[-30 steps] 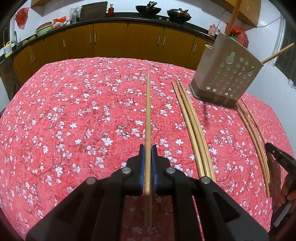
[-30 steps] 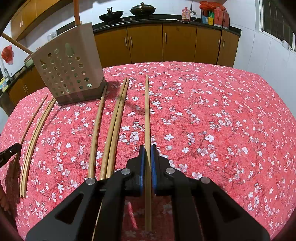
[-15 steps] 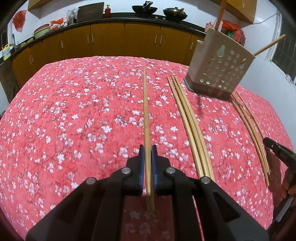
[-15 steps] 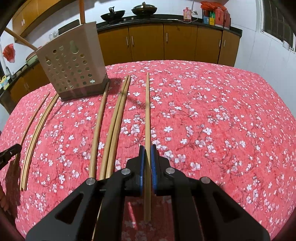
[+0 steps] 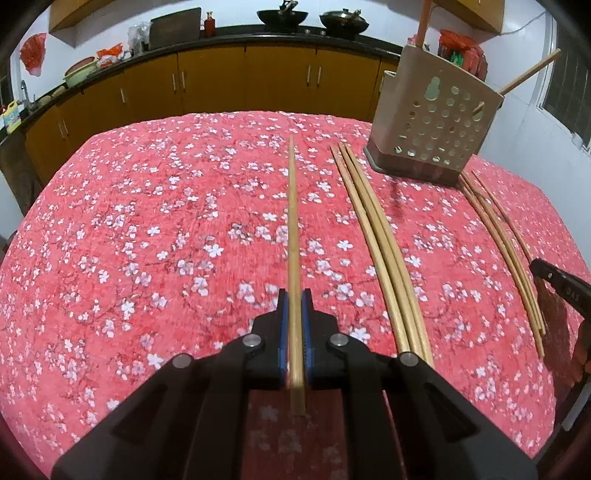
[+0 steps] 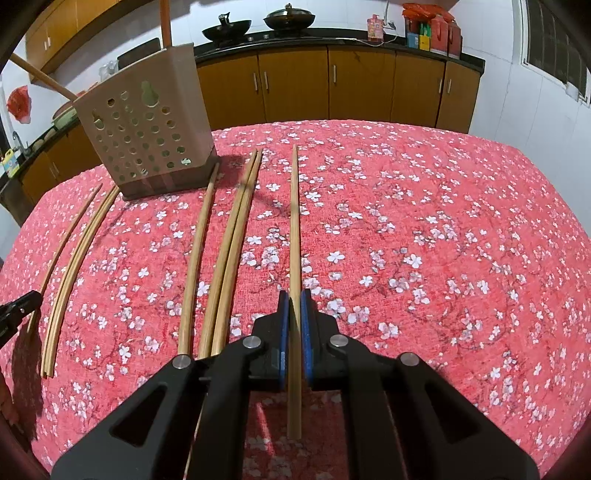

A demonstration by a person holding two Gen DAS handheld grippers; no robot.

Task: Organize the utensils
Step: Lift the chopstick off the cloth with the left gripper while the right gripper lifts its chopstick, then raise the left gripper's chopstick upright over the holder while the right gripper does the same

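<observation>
Two grippers each clamp one chopstick above a bench (image 5: pixel 110 229) covered with a red floral cloth. The left gripper (image 5: pixel 294 306) has its blue-padded fingers (image 5: pixel 283 325) pressed narrow against the left-held chopstick (image 5: pixel 293 221), which runs forward along the fingers, its far tip directed toward the cabinets (image 5: pixel 221 85) and its near end projecting behind the pads. The right gripper (image 6: pixel 294 306) likewise has its fingers (image 6: pixel 306 325) closed tight on the right-held chopstick (image 6: pixel 294 221), aligned the same way.

In the right wrist view, a tight pair of chopsticks (image 6: pixel 232 251) lies on the cloth just left of the held one, a single chopstick (image 6: pixel 197 258) lies further left, and an outer group of chopsticks (image 6: pixel 74 258) lies near the left edge of the bench. The perforated beige utensil holder (image 6: pixel 144 129) stands upright on a dark base at the far end of the loose chopsticks, with wooden handles (image 6: pixel 40 77) protruding from its top. In the left wrist view the same holder (image 5: pixel 436 118) stands at the far right, with loose chopsticks lying before it. A counter with two woks (image 6: pixel 258 26) lines the far wall.
</observation>
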